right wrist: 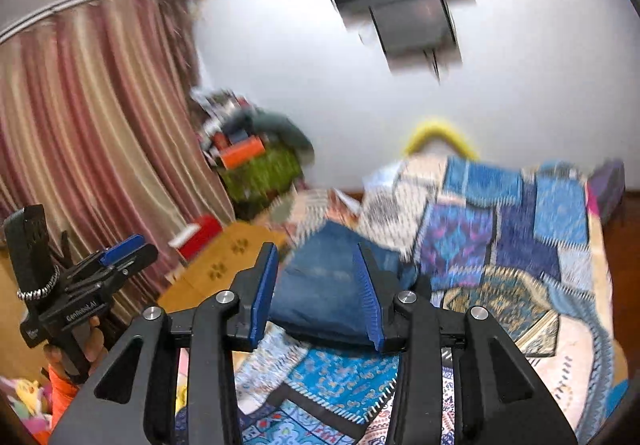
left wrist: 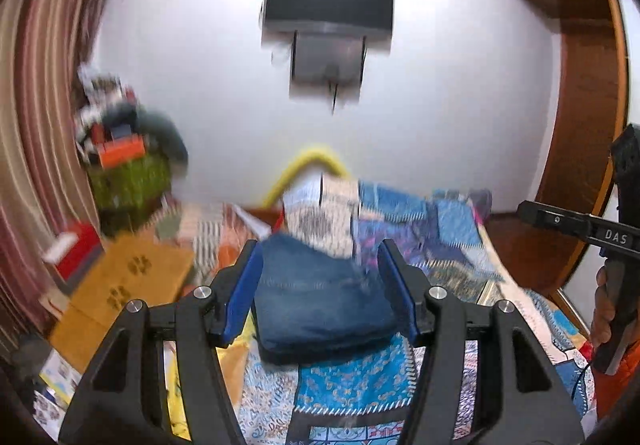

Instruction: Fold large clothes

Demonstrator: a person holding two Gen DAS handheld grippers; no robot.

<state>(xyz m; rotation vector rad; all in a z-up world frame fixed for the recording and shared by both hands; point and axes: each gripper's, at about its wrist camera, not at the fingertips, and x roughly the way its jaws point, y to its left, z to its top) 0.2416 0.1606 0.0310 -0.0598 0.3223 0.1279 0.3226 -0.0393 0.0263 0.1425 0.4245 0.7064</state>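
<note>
Two grippers were in view: the left gripper (left wrist: 320, 285) and the right gripper (right wrist: 316, 293), each with two blue pads. One folded pair of jeans (left wrist: 320, 309) lay on one patchwork bedspread (left wrist: 400, 229). One television (left wrist: 328, 1) hung on the wall, with one grey box (left wrist: 326, 63) under it. There was one striped curtain (right wrist: 88, 117), one yellow hoop (left wrist: 308, 165), one orange mat with two paw prints (left wrist: 132, 277), one red box (right wrist: 200, 235) and one wooden wardrobe (left wrist: 584, 93).
</note>
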